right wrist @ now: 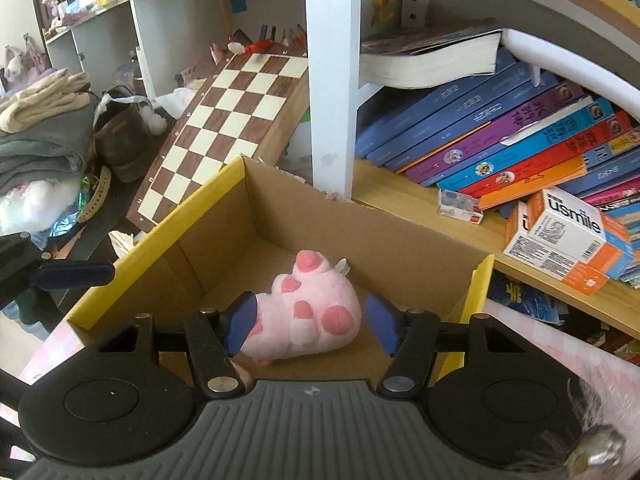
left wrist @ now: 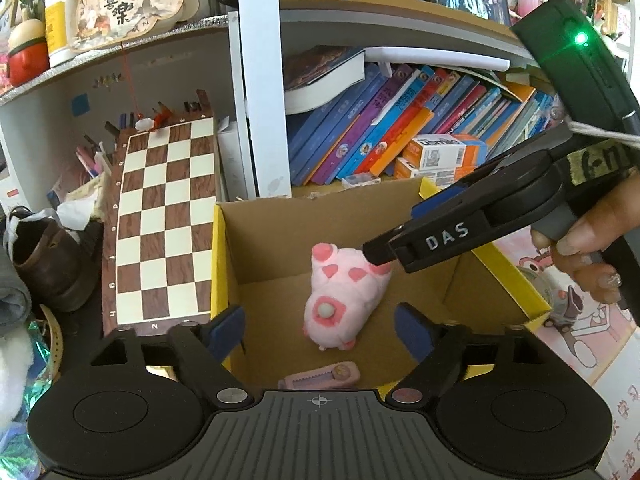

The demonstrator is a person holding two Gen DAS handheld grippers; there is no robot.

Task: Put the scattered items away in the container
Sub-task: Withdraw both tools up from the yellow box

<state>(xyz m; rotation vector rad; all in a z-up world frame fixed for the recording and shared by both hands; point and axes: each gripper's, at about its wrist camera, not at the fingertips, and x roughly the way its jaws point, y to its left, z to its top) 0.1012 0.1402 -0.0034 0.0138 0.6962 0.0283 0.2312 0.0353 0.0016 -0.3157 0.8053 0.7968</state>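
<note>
A pink plush pig [left wrist: 344,300] lies on the floor of a cardboard box with a yellow rim [left wrist: 219,264]. My left gripper [left wrist: 320,332] hovers open over the box's near side, its blue pads wide apart and holding nothing. A small flat pink item [left wrist: 320,376] lies on the box floor just below it. A hand holds my right gripper [left wrist: 378,256], which reaches in from the right with its tip at the pig's feet. In the right wrist view this gripper [right wrist: 312,324] straddles the pig [right wrist: 312,316]. Its left pad overlaps the plush and its right pad stands apart from it.
A chessboard [left wrist: 160,220] leans against the shelf left of the box. Slanted books [left wrist: 392,120] and small cartons [right wrist: 568,236] fill the shelf behind it. A brown shoe [left wrist: 52,260] and folded clothes [right wrist: 40,140] lie at the left. A pink printed surface [left wrist: 580,320] lies right of the box.
</note>
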